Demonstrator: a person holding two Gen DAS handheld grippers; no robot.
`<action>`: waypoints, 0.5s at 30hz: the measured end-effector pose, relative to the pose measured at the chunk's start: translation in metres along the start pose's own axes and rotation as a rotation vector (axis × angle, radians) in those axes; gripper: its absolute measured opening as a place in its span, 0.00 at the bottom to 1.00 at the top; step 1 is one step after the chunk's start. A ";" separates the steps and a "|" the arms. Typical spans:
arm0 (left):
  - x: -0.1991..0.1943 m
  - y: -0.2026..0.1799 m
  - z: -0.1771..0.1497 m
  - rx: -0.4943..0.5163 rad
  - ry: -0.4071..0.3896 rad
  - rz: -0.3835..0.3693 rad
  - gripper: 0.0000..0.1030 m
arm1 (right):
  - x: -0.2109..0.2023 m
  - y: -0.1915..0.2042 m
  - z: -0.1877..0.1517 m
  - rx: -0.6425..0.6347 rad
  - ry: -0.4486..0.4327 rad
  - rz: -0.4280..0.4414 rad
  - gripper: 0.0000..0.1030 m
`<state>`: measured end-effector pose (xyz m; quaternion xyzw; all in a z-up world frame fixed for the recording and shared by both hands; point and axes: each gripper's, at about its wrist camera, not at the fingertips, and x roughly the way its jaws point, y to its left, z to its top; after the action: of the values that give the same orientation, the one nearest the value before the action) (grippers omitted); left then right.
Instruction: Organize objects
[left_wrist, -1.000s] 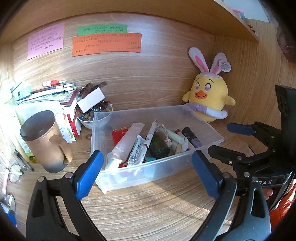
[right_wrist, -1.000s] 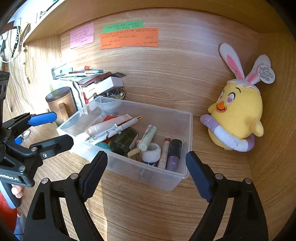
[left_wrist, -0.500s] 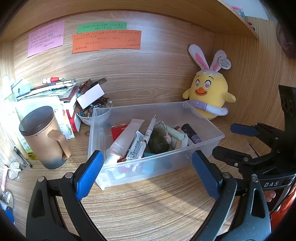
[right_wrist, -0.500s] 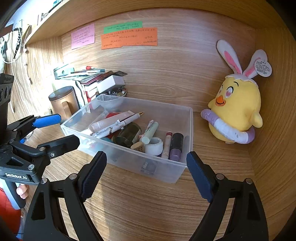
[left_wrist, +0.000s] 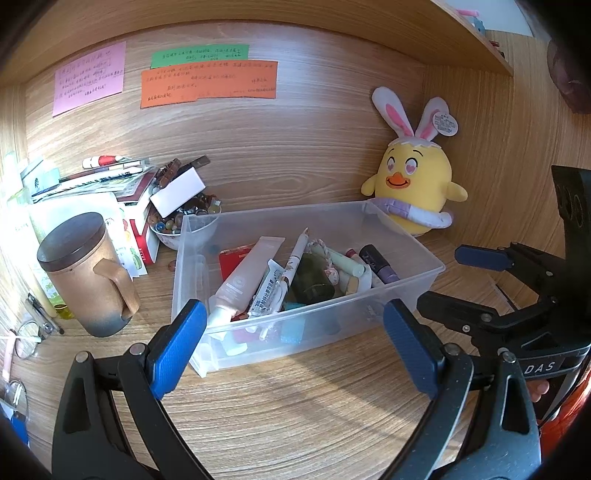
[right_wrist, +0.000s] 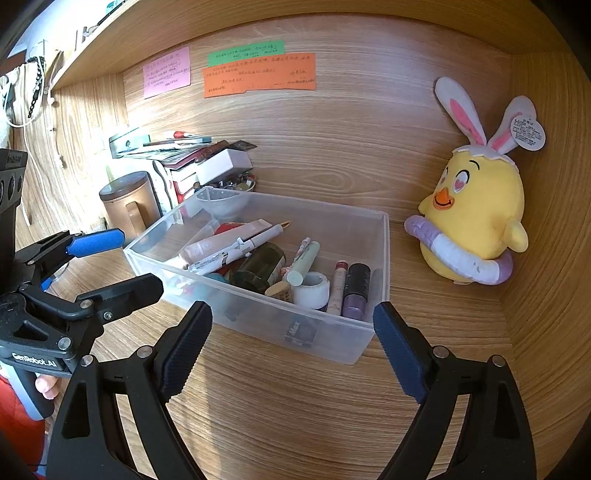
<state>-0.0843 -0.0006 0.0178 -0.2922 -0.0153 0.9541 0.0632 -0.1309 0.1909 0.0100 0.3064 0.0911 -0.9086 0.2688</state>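
Observation:
A clear plastic bin (left_wrist: 406, 243) (right_wrist: 380, 273) sits on the wooden desk. It holds a pink tube (left_wrist: 247, 277), a pen (left_wrist: 295, 254), a dark jar (right_wrist: 258, 266), a tape roll (right_wrist: 312, 288), purple sticks (right_wrist: 354, 291) and several other small items. My left gripper (left_wrist: 291, 347) is open and empty, just in front of the bin. My right gripper (right_wrist: 291, 347) is open and empty, in front of the bin's right corner. Each gripper shows in the other's view: the right one in the left wrist view (left_wrist: 469, 280), the left one in the right wrist view (right_wrist: 118, 258).
A yellow chick plush (left_wrist: 413, 192) (right_wrist: 472, 218) stands at the back right corner. A brown lidded mug (left_wrist: 85, 273), a bowl of beads (left_wrist: 177, 225), and stacked books and boxes (left_wrist: 110, 184) crowd the left. Sticky notes (left_wrist: 207, 77) hang on the back wall. A shelf runs overhead.
Both grippers have drawn back slightly from the bin, which now looks a little farther away. Both stay open and empty. The objects have not moved.

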 end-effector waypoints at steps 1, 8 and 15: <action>0.000 0.000 0.000 0.000 0.000 -0.001 0.95 | 0.000 0.000 0.000 -0.001 0.000 -0.001 0.85; -0.001 0.000 -0.001 0.001 -0.003 -0.001 0.95 | -0.001 0.001 0.000 0.000 -0.001 -0.001 0.86; -0.004 0.000 0.000 -0.004 -0.010 0.003 0.95 | -0.002 0.001 0.000 0.001 -0.002 0.003 0.87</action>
<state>-0.0806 -0.0008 0.0199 -0.2874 -0.0172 0.9557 0.0609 -0.1290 0.1909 0.0109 0.3057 0.0900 -0.9086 0.2700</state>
